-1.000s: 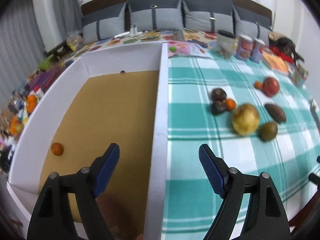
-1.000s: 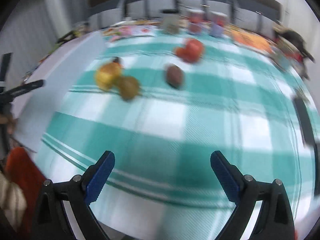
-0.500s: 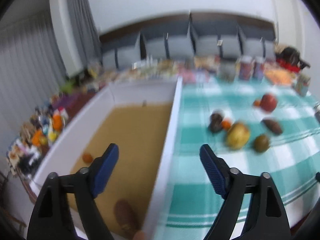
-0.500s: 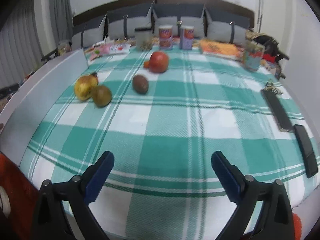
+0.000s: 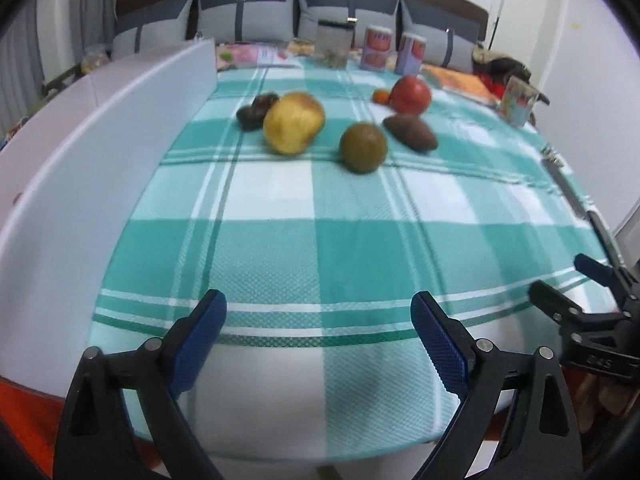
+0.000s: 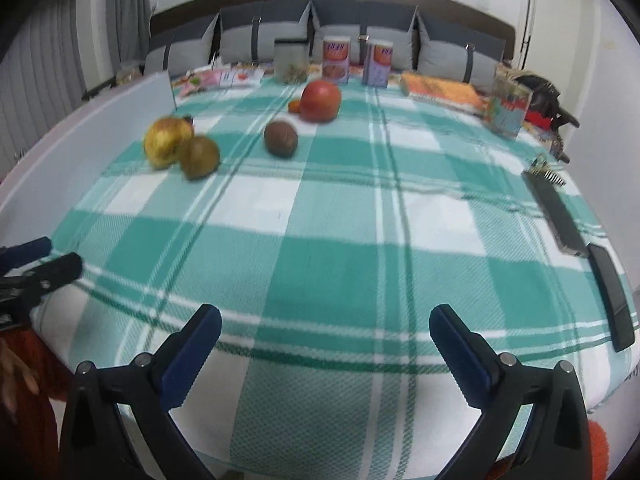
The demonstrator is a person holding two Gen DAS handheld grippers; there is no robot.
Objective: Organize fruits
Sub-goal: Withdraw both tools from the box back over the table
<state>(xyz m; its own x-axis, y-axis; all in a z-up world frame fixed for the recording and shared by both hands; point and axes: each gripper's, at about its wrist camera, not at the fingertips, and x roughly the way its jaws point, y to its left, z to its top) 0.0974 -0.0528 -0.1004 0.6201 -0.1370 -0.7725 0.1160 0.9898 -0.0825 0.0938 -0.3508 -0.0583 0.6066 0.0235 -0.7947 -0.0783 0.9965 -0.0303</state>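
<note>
On the teal checked tablecloth lie a yellow fruit (image 5: 294, 122) (image 6: 167, 141), a green-brown round fruit (image 5: 363, 147) (image 6: 199, 157), a dark brown oval fruit (image 5: 410, 132) (image 6: 281, 138), a red fruit (image 5: 410, 94) (image 6: 321, 100) with a small orange one (image 5: 381, 96) beside it, and two dark fruits (image 5: 256, 110). The white box wall (image 5: 120, 120) stands along the left. My left gripper (image 5: 318, 304) hangs over the cloth's near edge, its jaws opening with nothing between them. My right gripper (image 6: 325, 314) is open and empty, also at the near edge.
A jar (image 6: 290, 62), two cans (image 6: 336, 60) and a printed cup (image 6: 510, 106) stand at the far side before grey cushions. Dark flat devices (image 6: 560, 216) lie along the right edge. Each gripper shows at the other view's side.
My left gripper swung right, from over the box's brown floor to the tablecloth's near edge, and its jaws spread wider. The right view drew slightly closer to the fruits.
</note>
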